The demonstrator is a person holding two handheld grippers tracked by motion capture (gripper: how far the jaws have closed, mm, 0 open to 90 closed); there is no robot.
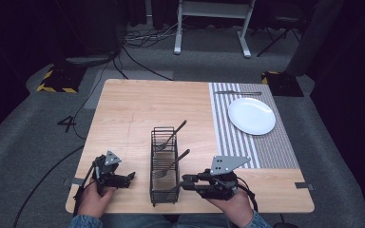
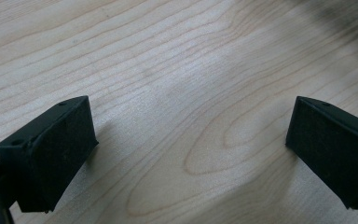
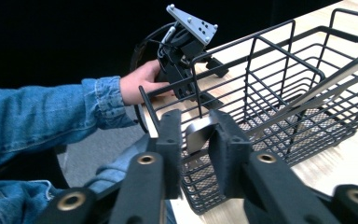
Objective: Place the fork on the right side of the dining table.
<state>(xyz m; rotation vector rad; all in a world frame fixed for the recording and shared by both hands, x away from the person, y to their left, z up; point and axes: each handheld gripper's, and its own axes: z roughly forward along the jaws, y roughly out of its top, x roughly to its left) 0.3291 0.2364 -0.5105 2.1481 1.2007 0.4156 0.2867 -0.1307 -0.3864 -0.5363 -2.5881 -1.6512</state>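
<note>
A black wire basket (image 1: 164,190) stands at the middle of the wooden table and holds forks (image 1: 170,137) whose handles lean out to the right. My right gripper (image 1: 183,183) reaches in from the right at the basket's near end. In the right gripper view its jaws stand close together at the basket wall (image 3: 279,93), with the rounded end of a silvery utensil (image 3: 199,134) filling the gap in my right gripper (image 3: 198,126). My left gripper (image 1: 126,178) rests left of the basket, apart from it. In its own view my left gripper (image 2: 191,154) is open over bare wood.
A white plate (image 1: 251,115) lies on a striped placemat (image 1: 275,152) at the far right, with a piece of cutlery (image 1: 237,92) beyond it. Bare wood (image 1: 123,114) spreads left of the basket. The table's near edge runs just behind both hands.
</note>
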